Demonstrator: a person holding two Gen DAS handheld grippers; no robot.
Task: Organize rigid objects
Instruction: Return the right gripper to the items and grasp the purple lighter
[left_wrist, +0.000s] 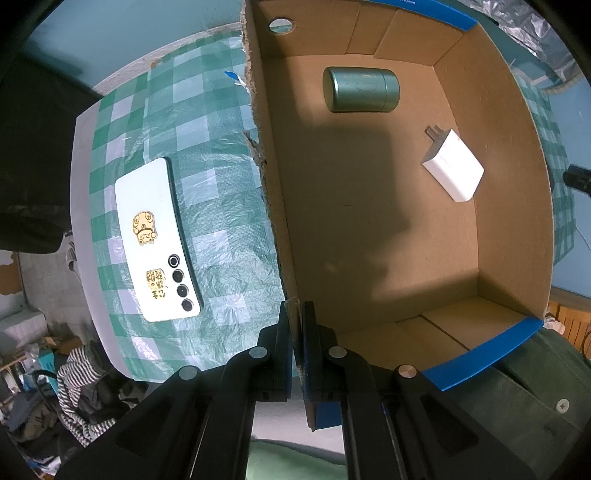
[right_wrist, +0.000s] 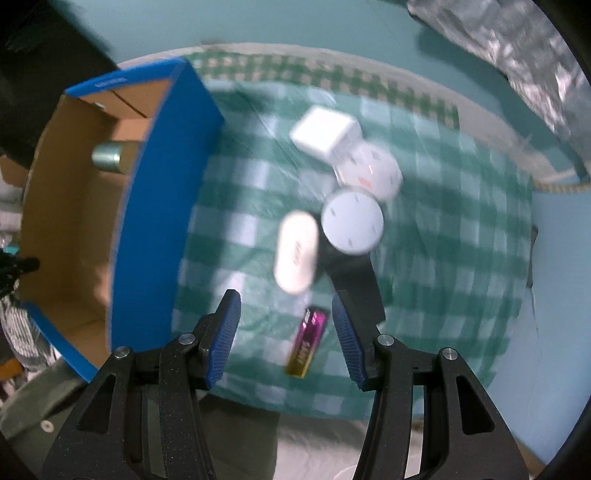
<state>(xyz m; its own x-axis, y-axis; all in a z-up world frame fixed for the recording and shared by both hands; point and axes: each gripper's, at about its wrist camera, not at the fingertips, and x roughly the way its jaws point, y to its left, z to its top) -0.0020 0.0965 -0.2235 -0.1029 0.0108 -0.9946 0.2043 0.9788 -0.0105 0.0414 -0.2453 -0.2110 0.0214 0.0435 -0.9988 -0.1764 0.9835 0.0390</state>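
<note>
Cardboard box (left_wrist: 369, 221), pinched by left claw (left_wrist: 297, 321), holds two items; right claw (right_wrist: 286, 314) gapes empty

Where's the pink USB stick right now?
In the right wrist view, the pink USB stick lies on the checkered tablecloth between the open right gripper's fingers, just below the white oval case.

Table w/ green-check cloth (right_wrist: 424, 295): cardboard box (right_wrist: 147, 229) left, phone (left_wrist: 157, 240), chargers (right_wrist: 325, 134), white case (right_wrist: 295, 251), USB stick (right_wrist: 306, 343).
</note>
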